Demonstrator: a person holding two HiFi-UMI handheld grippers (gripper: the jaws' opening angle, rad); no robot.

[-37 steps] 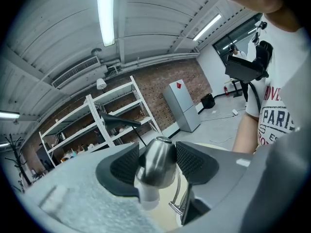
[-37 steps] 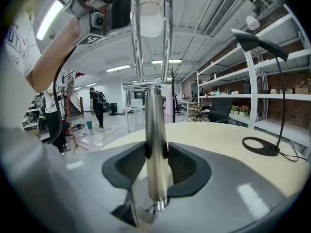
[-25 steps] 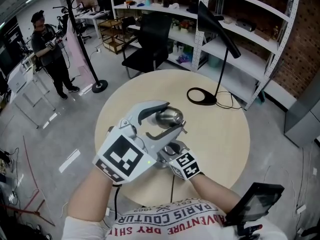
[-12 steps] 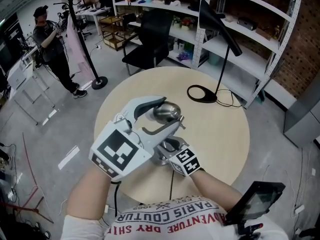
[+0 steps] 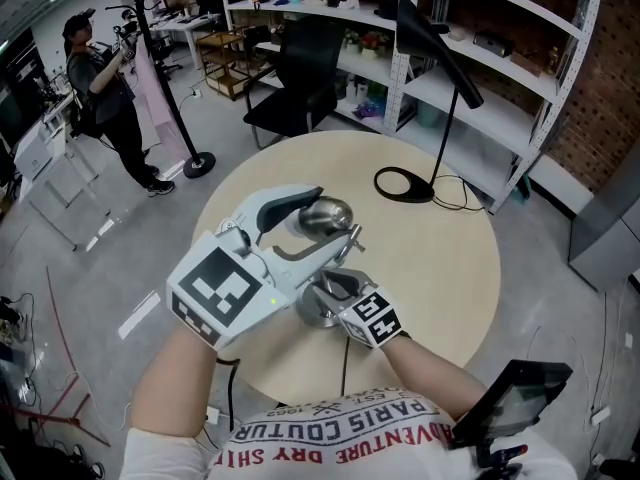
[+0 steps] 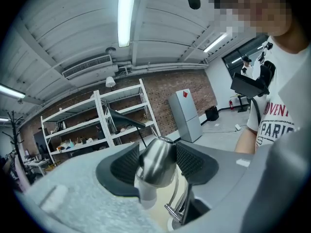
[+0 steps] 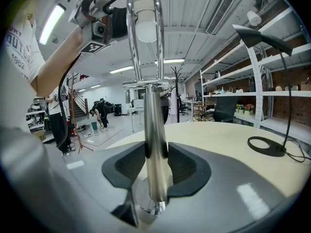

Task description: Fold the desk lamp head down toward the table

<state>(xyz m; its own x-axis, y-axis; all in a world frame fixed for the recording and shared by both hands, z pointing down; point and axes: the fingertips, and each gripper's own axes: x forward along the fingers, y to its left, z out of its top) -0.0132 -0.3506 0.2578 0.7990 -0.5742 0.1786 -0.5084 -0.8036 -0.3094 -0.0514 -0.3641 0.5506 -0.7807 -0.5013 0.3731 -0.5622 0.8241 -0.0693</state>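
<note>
Jaws first: our left gripper is clamped on the chrome lamp head, held up over the near side of the round table. Our right gripper pinches the lamp's upright stem just above its base on that table. Seems we're at the grip-and-brace step. Next we'd tip the head down toward the table, with the right bracing the stem.

In the head view, desk lamp base mostly out of sight under the right hand-held gripper.
</note>
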